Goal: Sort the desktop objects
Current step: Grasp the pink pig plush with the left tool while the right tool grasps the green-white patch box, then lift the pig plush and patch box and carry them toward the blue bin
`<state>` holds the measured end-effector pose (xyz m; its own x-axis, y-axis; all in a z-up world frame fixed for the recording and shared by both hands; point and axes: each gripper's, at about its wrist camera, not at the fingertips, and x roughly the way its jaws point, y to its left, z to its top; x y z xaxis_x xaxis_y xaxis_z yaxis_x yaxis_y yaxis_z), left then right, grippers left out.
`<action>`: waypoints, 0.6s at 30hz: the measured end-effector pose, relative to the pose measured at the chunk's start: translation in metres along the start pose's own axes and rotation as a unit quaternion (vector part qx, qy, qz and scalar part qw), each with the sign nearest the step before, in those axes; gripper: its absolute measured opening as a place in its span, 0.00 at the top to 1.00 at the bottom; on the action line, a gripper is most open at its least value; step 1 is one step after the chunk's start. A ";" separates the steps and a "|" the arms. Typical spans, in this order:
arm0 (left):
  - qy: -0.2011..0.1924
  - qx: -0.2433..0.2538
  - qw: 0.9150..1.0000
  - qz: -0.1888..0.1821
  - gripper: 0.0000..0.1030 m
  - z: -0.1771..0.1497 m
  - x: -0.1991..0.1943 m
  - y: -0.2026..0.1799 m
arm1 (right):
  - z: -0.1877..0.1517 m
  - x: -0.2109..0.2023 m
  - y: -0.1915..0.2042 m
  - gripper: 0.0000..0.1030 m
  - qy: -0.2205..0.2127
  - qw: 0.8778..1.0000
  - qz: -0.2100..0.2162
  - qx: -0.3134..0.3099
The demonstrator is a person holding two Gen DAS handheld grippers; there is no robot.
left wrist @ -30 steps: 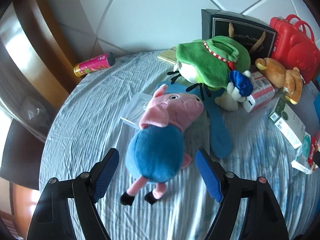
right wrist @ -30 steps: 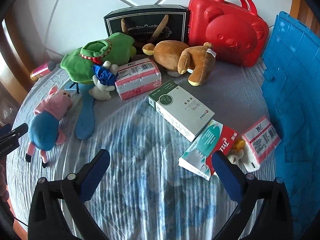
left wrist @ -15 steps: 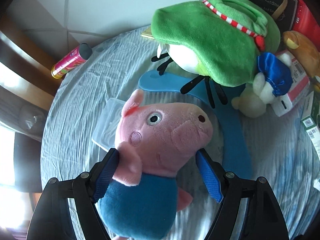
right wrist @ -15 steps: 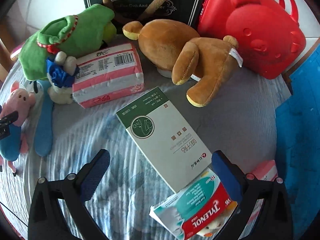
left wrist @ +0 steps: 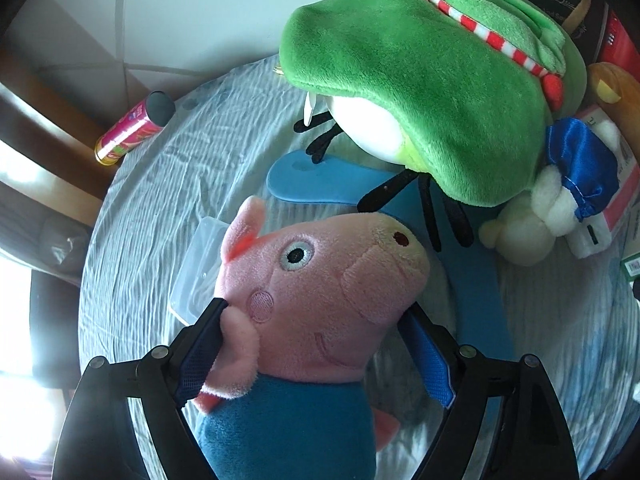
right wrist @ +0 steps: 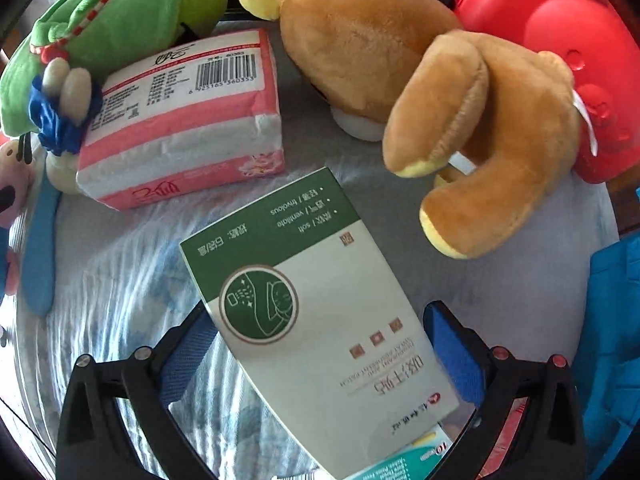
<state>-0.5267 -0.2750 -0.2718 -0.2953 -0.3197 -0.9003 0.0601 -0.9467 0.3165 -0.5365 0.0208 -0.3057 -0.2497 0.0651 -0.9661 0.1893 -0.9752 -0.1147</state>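
The left gripper (left wrist: 316, 344) has glossy black plastic arms that fork towards two fingers faced with blue textured pads (left wrist: 434, 360). Round silver screws sit at its joints. The right gripper (right wrist: 320, 354) has the same black frame and blue pads (right wrist: 452, 352), with silver screws on one arm and red ones on the other.

A home – plush toys (left wrist: 420, 92), tissue pack (right wrist: 184, 120) (cloth-covered table (left wrist: 168, 200))
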 end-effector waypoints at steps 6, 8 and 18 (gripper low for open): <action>-0.004 -0.018 1.000 0.000 0.19 -0.001 0.004 0.007 | 0.001 0.008 -0.006 0.00 0.004 1.000 0.018 0.020; -0.009 -0.028 1.000 -0.008 0.25 -0.003 0.001 0.012 | -0.001 0.011 -0.010 0.00 0.010 0.999 0.023 0.036; -0.043 -0.052 0.997 -0.026 0.40 -0.021 -0.035 0.033 | -0.018 -0.020 0.005 0.18 -0.016 0.996 0.055 0.062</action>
<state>-0.4941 -0.2956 -0.2364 -0.3818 -0.2701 -0.8839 0.1406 -0.9622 0.2333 -0.5132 0.0182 -0.2916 -0.2654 -0.0477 -0.9630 0.0996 -0.9948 0.0218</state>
